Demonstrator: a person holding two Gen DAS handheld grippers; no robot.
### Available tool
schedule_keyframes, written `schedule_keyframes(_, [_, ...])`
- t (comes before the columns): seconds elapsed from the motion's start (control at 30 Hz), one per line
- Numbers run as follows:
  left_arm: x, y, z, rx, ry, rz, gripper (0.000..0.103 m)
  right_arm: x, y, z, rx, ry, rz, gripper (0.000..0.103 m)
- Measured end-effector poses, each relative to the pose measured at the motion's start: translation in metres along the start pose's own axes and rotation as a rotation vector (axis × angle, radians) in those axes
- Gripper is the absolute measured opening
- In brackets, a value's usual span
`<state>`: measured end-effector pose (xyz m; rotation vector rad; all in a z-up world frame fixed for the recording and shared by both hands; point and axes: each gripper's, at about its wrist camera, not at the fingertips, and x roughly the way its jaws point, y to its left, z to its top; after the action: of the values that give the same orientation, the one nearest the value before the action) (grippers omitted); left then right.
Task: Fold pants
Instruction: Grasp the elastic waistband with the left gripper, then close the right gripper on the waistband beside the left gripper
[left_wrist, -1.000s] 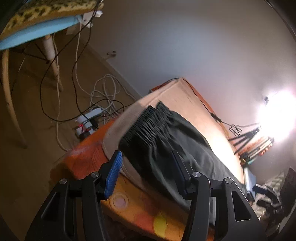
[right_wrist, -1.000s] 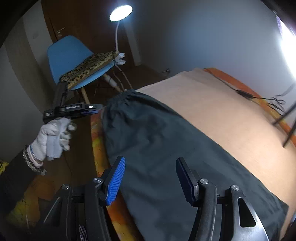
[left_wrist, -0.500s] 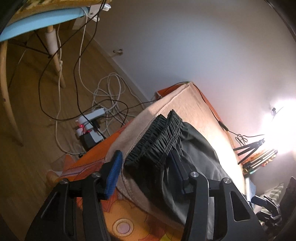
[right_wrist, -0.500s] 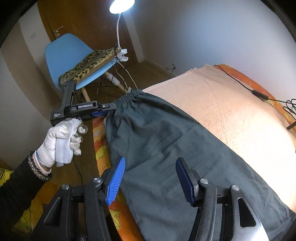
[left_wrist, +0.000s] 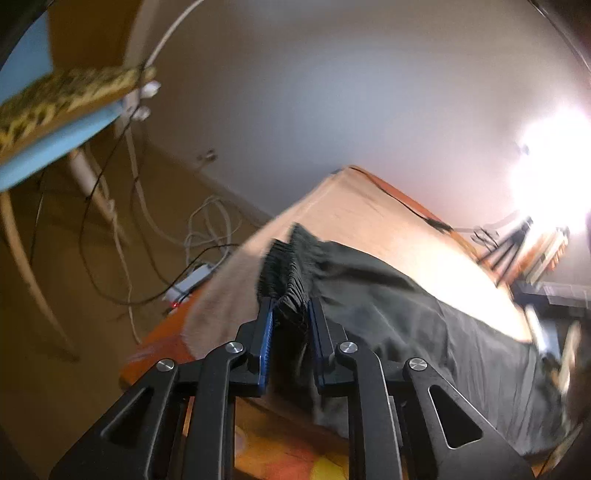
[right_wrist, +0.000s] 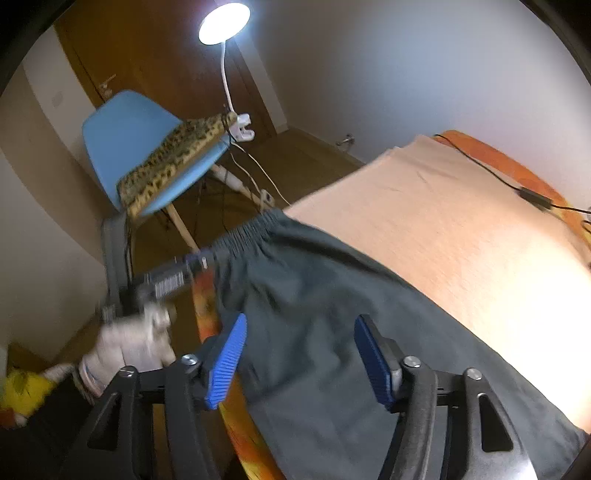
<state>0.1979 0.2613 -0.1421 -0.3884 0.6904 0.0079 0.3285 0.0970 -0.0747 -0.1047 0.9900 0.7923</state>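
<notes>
Since half a second ago the left tongs (left_wrist: 290, 317) have closed onto the elastic waistband (left_wrist: 286, 269) of the dark pants (right_wrist: 332, 314) lying on the bed (right_wrist: 443, 206); the right tongs (right_wrist: 299, 354) hover spread wide above the fabric, gripping nothing.

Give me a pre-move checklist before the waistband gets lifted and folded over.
1. Left gripper shut on the waistband: ok.
2. Both waistband layers caught: cannot tell.
3. Right gripper gripping the pants: not ok, it is open above the cloth.
4. Pants lying flat on the peach towel: ok.
5. Black cable apart from the pants: ok.
6. Hem end visible: cannot tell.
</notes>
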Motion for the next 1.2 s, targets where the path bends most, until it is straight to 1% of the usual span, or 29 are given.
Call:
schedule_keyframes(0.07, [-0.002, -0.014, -0.007, 0.056, -0.010, -0.005, 0.014, 0.016, 0.005, 0.013, 0.026, 0.015, 0.035, 0.069])
schedule_keyframes(0.13, [-0.002, -0.023, -0.011, 0.087, -0.014, -0.015, 0.013, 0.036, 0.011, 0.026, 0.053, 0.035, 0.071, 0.070])
schedule_keyframes(0.17, [-0.004, -0.026, -0.014, 0.101, -0.019, -0.020, 0.012, 0.049, 0.013, 0.034, 0.066, 0.045, 0.076, 0.070])
schedule_keyframes(0.2, [-0.004, -0.030, -0.017, 0.114, -0.023, -0.024, 0.008, 0.061, 0.015, 0.040, 0.071, 0.056, 0.078, 0.070])
schedule_keyframes(0.23, [-0.005, -0.032, -0.019, 0.125, -0.024, -0.030, 0.008, 0.074, 0.017, 0.045, 0.078, 0.072, 0.081, 0.070])
schedule_keyframes(0.3, [-0.004, -0.037, -0.025, 0.157, -0.032, -0.017, 0.008, 0.095, 0.021, 0.051, 0.094, 0.103, 0.084, 0.070])
schedule_keyframes(0.37, [-0.003, -0.040, -0.026, 0.163, -0.034, -0.019, 0.008, 0.118, 0.026, 0.057, 0.109, 0.144, 0.087, 0.070])
schedule_keyframes(0.47, [-0.001, -0.039, -0.026, 0.145, -0.036, -0.036, 0.008, 0.140, 0.030, 0.060, 0.112, 0.184, 0.060, 0.070])
schedule_keyframes(0.57, [0.004, -0.040, -0.026, 0.154, -0.032, -0.047, 0.008, 0.155, 0.035, 0.063, 0.113, 0.211, 0.044, 0.070])
schedule_keyframes(0.7, [0.009, -0.046, -0.029, 0.181, -0.026, -0.048, 0.008, 0.172, 0.042, 0.069, 0.085, 0.245, -0.019, 0.070])
schedule_keyframes(0.73, [0.010, -0.046, -0.030, 0.189, -0.027, -0.042, 0.008, 0.178, 0.043, 0.069, 0.081, 0.262, -0.045, 0.068])
schedule_keyframes(0.77, [0.009, -0.046, -0.031, 0.191, -0.032, -0.034, 0.009, 0.183, 0.043, 0.068, 0.076, 0.277, -0.066, 0.052])
schedule_keyframes(0.8, [0.007, -0.044, -0.030, 0.189, -0.039, -0.027, 0.009, 0.188, 0.043, 0.066, 0.079, 0.294, -0.088, 0.029])
schedule_keyframes(0.9, [-0.004, -0.031, -0.029, 0.163, -0.059, 0.000, 0.013, 0.186, 0.036, 0.063, 0.110, 0.269, -0.069, 0.020])
schedule_keyframes(0.93, [-0.008, -0.029, -0.031, 0.156, -0.064, 0.008, 0.016, 0.183, 0.034, 0.062, 0.117, 0.259, -0.060, 0.018])
schedule_keyframes(1.0, [-0.014, -0.016, -0.029, 0.132, -0.077, 0.024, 0.031, 0.179, 0.026, 0.062, 0.139, 0.246, -0.041, 0.012])
schedule_keyframes(1.07, [-0.016, 0.000, -0.024, 0.084, -0.081, 0.022, 0.039, 0.175, 0.020, 0.062, 0.155, 0.232, -0.031, 0.009])
schedule_keyframes(1.17, [-0.018, 0.020, -0.013, 0.002, -0.097, 0.014, 0.039, 0.170, 0.017, 0.060, 0.160, 0.222, -0.022, 0.008])
schedule_keyframes(1.2, [-0.016, 0.026, -0.008, -0.020, -0.089, 0.009, 0.040, 0.170, 0.016, 0.060, 0.162, 0.221, -0.019, 0.008])
